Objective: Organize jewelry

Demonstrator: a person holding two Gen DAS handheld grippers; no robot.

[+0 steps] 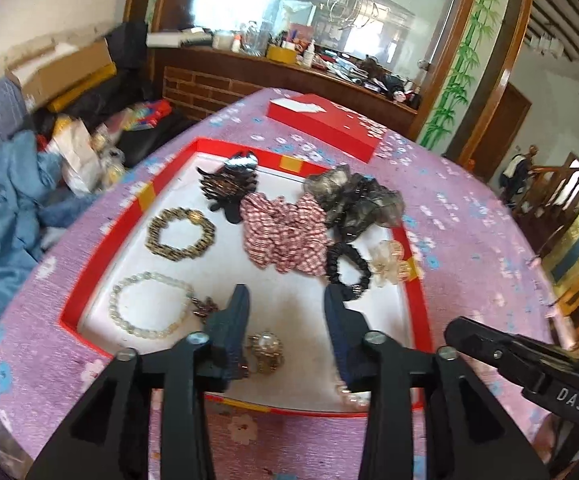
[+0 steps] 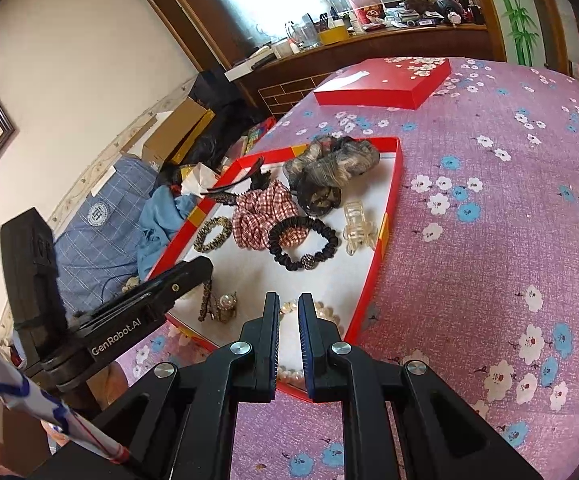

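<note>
A red-rimmed tray (image 1: 413, 248) with a white floor holds the jewelry. In it lie a brown bead bracelet (image 1: 180, 234), a pearl bracelet (image 1: 151, 305), a black claw clip (image 1: 229, 186), a red checked scrunchie (image 1: 283, 232), a grey gauze scrunchie (image 1: 355, 196), a black hair tie (image 1: 347, 270), a clear clip (image 1: 391, 260) and a pearl ring (image 1: 266, 350). My left gripper (image 1: 287, 296) is open above the ring. My right gripper (image 2: 288, 304) is nearly shut and empty over a pearl strand (image 2: 323, 314) at the tray's near edge (image 2: 369, 292).
The tray sits on a purple flowered tablecloth (image 2: 489, 220). The red lid (image 2: 385, 82) lies behind it. A wooden counter with a mirror (image 1: 289, 60) stands beyond. Clothes and boxes (image 1: 29, 184) are piled left of the table.
</note>
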